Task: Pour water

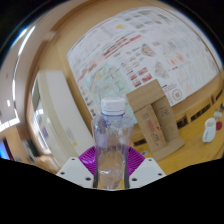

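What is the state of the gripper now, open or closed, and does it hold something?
Gripper: closed on the clear water bottle, white cap on, held upright between its fingers.

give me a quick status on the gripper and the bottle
Gripper shut on the water bottle, held upright, white cap on. No cup in view. Cardboard box beyond, nothing blocking.

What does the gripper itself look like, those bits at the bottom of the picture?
The gripper shows two pale, whitish fingers with blocky, angular ends. Each carries a magenta pad on its inner face. No cables, markings or sleeve are visible.
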A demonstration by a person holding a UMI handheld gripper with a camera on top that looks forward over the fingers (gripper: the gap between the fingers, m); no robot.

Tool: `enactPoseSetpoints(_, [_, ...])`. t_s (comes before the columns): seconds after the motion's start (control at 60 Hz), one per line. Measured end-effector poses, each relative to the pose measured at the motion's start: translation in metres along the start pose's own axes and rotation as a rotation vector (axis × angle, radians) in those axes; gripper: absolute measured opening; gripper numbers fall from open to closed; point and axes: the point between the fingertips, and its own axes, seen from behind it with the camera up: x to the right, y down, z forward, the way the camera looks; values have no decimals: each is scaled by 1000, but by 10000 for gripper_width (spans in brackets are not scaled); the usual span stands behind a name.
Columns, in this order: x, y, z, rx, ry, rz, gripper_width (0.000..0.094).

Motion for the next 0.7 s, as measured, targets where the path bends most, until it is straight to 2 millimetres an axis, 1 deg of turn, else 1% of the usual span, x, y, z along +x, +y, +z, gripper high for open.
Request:
enactPoseSetpoints(0.017, [-2,-11,4,11,-12,43,343])
enactPoseSetpoints(0.033, [2,-23,6,21,-32,85,343])
enactPoseSetpoints(0.05, [10,-36,9,34,-58,129,341])
enactPoseSetpoints(0.067, [10,-47,8,40,-72,174,343])
enactPoseSetpoints(0.083, [18,-59,11,54,-100,220,342])
enactPoseSetpoints(0.167, [46,-109,13,104,-198,468,343])
enactPoseSetpoints(0.217, [74,-134,15,132,-252,621,342])
enactPoseSetpoints(0.267, [104,-151,15,159,-290,771,342])
enactPoseSetpoints(0.3, [126,-160,17,178,-308,863,341])
enactPoseSetpoints(0.35, [158,-166,17,202,-327,988,341])
enactPoseSetpoints(0.367, [165,-169,16,212,-323,1030,341])
enactPoseSetpoints(0.417, [196,-170,18,232,-349,1155,341])
enactPoseSetpoints(0.483, [235,-168,20,267,-376,1321,341])
enactPoseSetpoints(0.533, [262,-162,23,289,-382,1424,339])
enactPoseSetpoints(0.55, [270,-159,24,294,-380,1453,340])
enactPoseSetpoints(0.567, [273,-157,22,301,-371,1479,340])
enactPoseSetpoints(0.633, [301,-145,30,314,-358,1567,341])
enactPoseSetpoints(0.7, [322,-135,35,327,-353,1642,340])
